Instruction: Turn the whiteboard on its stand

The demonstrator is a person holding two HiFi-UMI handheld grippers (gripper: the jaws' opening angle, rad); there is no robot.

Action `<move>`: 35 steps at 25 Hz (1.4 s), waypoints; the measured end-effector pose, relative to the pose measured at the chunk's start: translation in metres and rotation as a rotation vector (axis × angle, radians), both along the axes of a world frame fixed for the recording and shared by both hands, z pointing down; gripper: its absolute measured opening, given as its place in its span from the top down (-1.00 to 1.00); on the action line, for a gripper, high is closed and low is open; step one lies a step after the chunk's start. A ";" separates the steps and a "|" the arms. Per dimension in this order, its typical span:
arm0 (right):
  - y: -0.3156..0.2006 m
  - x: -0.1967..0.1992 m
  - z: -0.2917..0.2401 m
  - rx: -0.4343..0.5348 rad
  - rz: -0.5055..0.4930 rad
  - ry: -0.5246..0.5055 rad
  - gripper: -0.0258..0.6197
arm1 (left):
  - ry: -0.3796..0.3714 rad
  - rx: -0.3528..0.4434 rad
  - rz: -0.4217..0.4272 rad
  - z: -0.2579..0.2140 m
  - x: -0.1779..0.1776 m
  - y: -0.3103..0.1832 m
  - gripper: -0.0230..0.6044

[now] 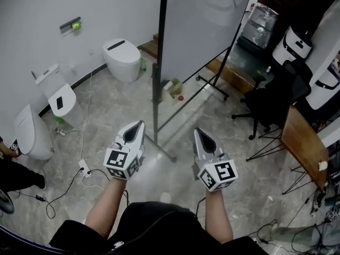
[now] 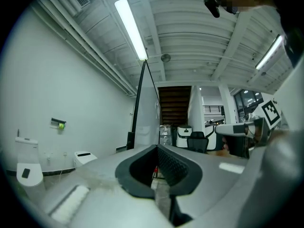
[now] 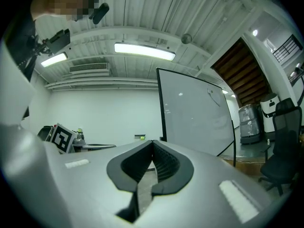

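The whiteboard (image 1: pixel 204 23) stands on its black wheeled stand (image 1: pixel 155 97) ahead of me, seen edge-on from the left gripper view as the whiteboard (image 2: pixel 149 113) and as a broad white face in the right gripper view, whiteboard (image 3: pixel 197 115). Both grippers are held up in front of me, short of the board and touching nothing. My left gripper (image 1: pixel 139 125) is shut and empty, tips together (image 2: pixel 156 148). My right gripper (image 1: pixel 200 132) is also shut and empty (image 3: pixel 152 144).
Toilets (image 1: pixel 122 57) line the left wall, with cables and a power strip (image 1: pixel 84 168) on the floor. A box (image 1: pixel 172 87) lies under the board. A black office chair (image 1: pixel 271 102), a wooden table (image 1: pixel 303 142) and white appliances (image 1: pixel 292 45) stand at the right.
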State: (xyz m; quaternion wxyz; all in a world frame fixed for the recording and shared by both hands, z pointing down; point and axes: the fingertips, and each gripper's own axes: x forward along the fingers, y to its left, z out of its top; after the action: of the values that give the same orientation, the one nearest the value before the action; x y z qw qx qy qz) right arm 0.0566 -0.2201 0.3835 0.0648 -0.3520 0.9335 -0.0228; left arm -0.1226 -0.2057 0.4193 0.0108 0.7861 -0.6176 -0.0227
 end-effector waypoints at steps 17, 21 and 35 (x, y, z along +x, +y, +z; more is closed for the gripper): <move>-0.052 0.012 0.007 -0.011 -0.048 0.002 0.89 | -0.010 -0.023 -0.065 0.005 0.010 -0.049 0.91; -0.058 0.009 0.002 0.002 -0.028 -0.004 0.89 | -0.010 -0.016 -0.039 0.007 0.006 -0.060 0.91; -0.077 -0.007 -0.009 0.017 0.152 0.008 0.89 | -0.055 -0.042 0.093 0.012 -0.026 -0.134 0.74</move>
State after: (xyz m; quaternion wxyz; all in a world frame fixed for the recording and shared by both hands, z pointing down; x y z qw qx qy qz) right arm 0.0496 -0.2971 0.3742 0.0659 -0.4213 0.9045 -0.0084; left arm -0.1487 -0.3393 0.4312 0.0114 0.8138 -0.5809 0.0122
